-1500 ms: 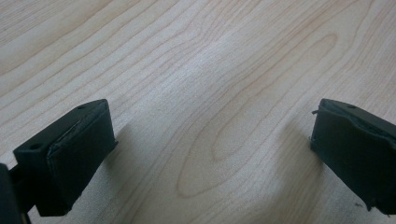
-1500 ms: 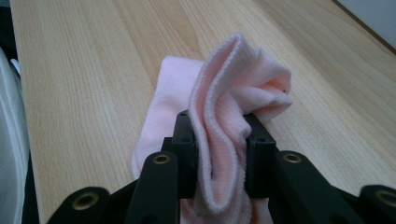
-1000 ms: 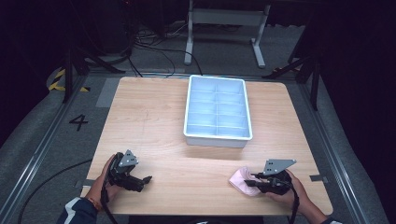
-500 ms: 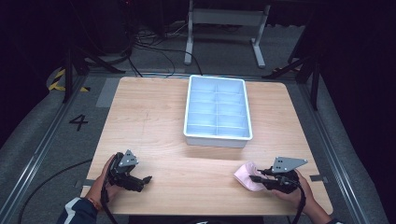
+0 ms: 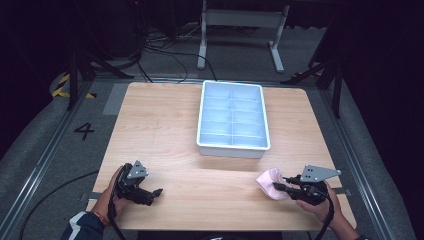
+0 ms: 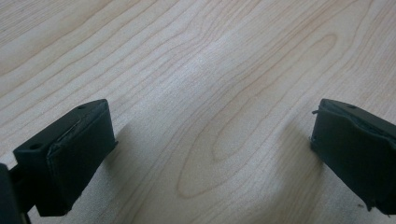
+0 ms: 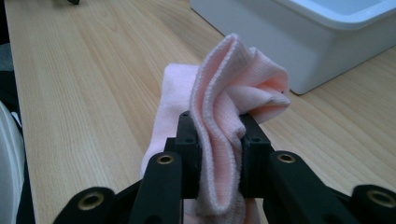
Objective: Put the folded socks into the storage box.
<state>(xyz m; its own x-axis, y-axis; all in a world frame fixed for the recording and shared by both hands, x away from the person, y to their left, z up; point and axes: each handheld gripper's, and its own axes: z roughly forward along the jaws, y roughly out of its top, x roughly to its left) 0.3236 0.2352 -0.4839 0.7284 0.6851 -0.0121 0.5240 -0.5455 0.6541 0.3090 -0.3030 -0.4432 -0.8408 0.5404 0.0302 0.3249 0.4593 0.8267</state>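
Table (image 5: 165, 125) fills mid-frame in the high view. Divided tray (image 5: 233, 120) sits on it, centre, slightly right, toward the far edge. Cloth (image 5: 270, 183) at lower right, in front of the tray, probably partly off the tabletop. Right gripper (image 5: 281, 187) just right of it, left gripper (image 5: 152, 194) lower left, well apart.

Light wooden table (image 5: 165, 125) carries a white divided tray (image 5: 233, 146) and pink cloth (image 5: 270, 183)

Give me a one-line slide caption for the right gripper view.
Right gripper pinching a folded pink cloth above the wooden table, white tray just beyond.
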